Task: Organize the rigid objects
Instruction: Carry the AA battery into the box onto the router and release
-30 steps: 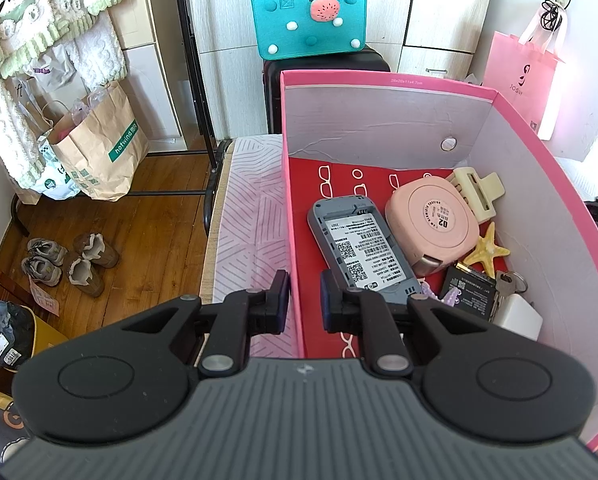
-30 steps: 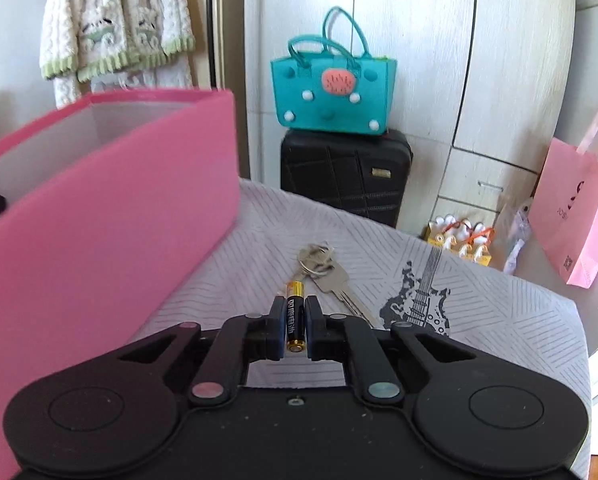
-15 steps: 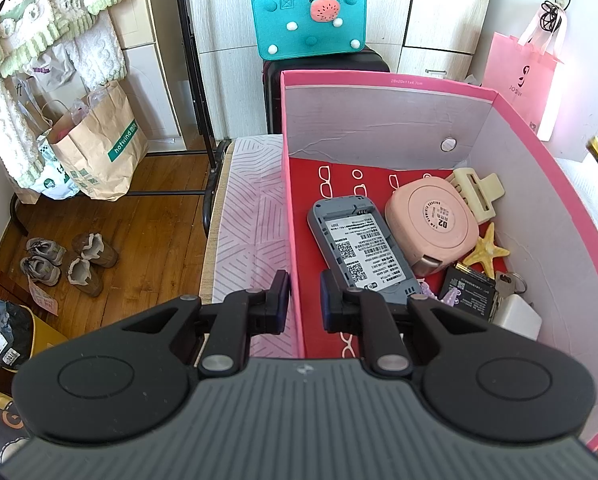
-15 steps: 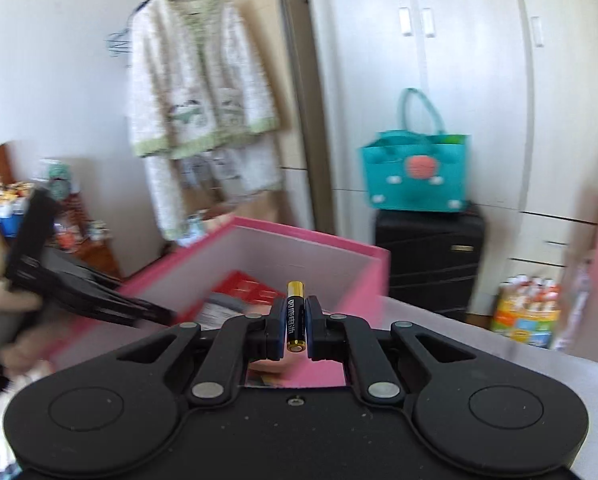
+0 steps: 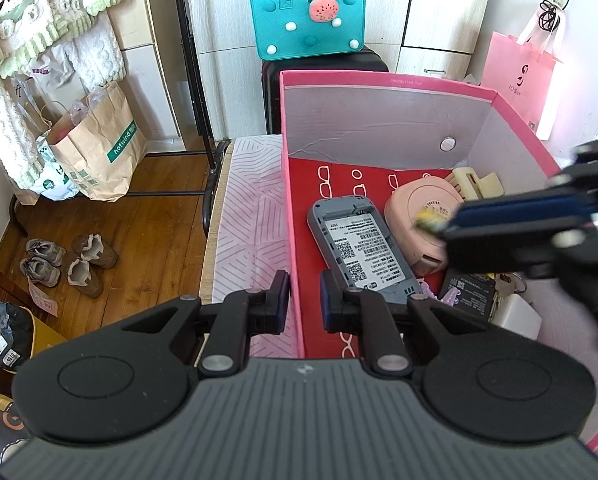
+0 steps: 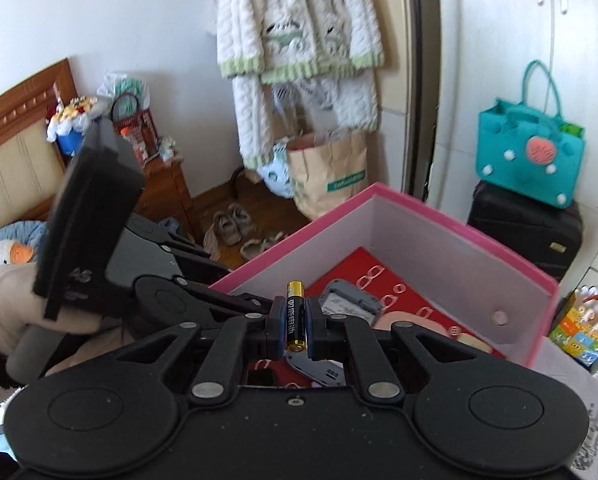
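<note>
Bedroom setting: wood floor, white wardrobe, teal felt bag (image 5: 307, 20) on a black suitcase (image 6: 527, 236), knit garments on a rack, brown paper bag (image 5: 99, 144) by two pairs of shoes. Pink box (image 5: 387, 80) sits on a striped cloth (image 5: 245, 216), open top, red lining with glasses print. Inside: grey phone (image 5: 363, 248) lying back-up, round pink case (image 5: 419, 220) just beside it, cream hair claw (image 5: 475, 180) behind that, dark battery pack (image 5: 469, 286), white charger (image 5: 515, 316), keys partly hidden. Left gripper (image 5: 303, 306) straddles the box's near-left wall, one finger outside, one inside over the phone's lower end; fingers part-way apart, whether they pinch the wall cannot be told. Right gripper (image 6: 295, 326) reaches over the box interior from the right side, fingers closed on an AA battery (image 6: 295, 320), black with gold tip, held upright in the wrist view. From the left wrist view the battery (image 5: 429, 222) tip shows blurred above the pink case.
</note>
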Demonstrator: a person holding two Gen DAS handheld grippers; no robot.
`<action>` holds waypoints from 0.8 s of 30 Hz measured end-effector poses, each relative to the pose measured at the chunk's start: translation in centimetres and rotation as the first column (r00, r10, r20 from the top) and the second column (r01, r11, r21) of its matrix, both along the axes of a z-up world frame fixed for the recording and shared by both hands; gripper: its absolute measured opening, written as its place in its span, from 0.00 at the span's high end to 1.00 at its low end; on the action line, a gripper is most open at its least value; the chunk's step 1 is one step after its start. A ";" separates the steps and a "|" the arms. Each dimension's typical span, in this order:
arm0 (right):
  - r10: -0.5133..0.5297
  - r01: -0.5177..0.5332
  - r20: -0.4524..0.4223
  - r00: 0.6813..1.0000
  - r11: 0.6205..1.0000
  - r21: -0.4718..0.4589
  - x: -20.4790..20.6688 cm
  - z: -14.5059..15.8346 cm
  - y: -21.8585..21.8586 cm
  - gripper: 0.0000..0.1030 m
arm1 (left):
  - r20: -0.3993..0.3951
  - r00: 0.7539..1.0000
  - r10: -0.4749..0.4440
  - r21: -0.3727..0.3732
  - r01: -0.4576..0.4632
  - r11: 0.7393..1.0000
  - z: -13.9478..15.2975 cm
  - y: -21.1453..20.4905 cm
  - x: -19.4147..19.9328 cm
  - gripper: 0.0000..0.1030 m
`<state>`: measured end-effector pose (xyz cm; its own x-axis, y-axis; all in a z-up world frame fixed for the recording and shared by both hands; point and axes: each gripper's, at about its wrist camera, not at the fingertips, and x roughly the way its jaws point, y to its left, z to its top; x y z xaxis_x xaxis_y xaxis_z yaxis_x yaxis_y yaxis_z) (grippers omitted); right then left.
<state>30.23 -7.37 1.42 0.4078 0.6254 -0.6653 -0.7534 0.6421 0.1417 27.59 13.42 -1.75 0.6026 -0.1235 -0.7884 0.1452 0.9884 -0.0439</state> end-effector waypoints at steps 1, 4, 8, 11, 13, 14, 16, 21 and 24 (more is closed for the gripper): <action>0.006 -0.007 -0.024 1.000 1.000 -0.026 0.4 -0.4 0.5 0.89 | 0.000 1.000 0.000 -0.001 0.000 1.000 0.0 0.0 0.0 0.87; 0.011 -0.017 -0.092 0.996 0.997 -0.069 2.0 -1.3 1.7 0.89 | 0.001 1.000 -0.001 -0.002 0.001 1.000 0.0 0.0 0.0 0.87; -0.009 -0.003 -0.116 0.993 0.995 -0.104 3.4 -2.3 2.4 0.89 | 0.001 1.000 -0.002 -0.001 0.002 1.000 0.0 0.0 0.0 0.87; -0.025 0.012 -0.132 0.991 0.995 -0.102 4.1 -3.0 2.5 0.88 | 0.001 1.000 -0.002 -0.004 0.002 1.000 0.0 0.1 0.0 0.87; -0.039 0.025 -0.136 0.990 0.995 -0.100 4.5 -3.3 2.5 0.88 | 0.001 1.000 -0.003 -0.004 0.003 1.000 0.0 0.1 0.0 0.87; -0.044 0.030 -0.137 0.990 0.994 -0.101 4.7 -3.5 2.5 0.88 | 0.001 1.000 -0.001 -0.007 0.001 1.000 0.0 0.2 0.0 0.87; -0.055 0.043 -0.141 0.988 0.995 -0.087 4.8 -3.4 2.3 0.84 | 0.001 1.000 -0.001 -0.007 0.001 1.000 0.0 0.1 0.0 0.87; -0.068 0.067 -0.120 0.990 0.998 -0.010 4.6 -1.8 0.5 0.79 | 0.002 1.000 -0.001 -0.004 0.001 1.000 0.0 0.0 -0.1 0.87; -0.102 0.105 -0.085 0.991 0.994 0.034 3.7 -0.2 -1.8 0.77 | 0.004 1.000 -0.003 0.003 0.003 1.000 0.0 -0.1 -0.1 0.87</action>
<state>33.96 -9.15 1.25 0.4161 0.6080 -0.6761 -0.6675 0.7092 0.2269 27.49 13.32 -1.72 0.6055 -0.1233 -0.7862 0.1485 0.9881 -0.0406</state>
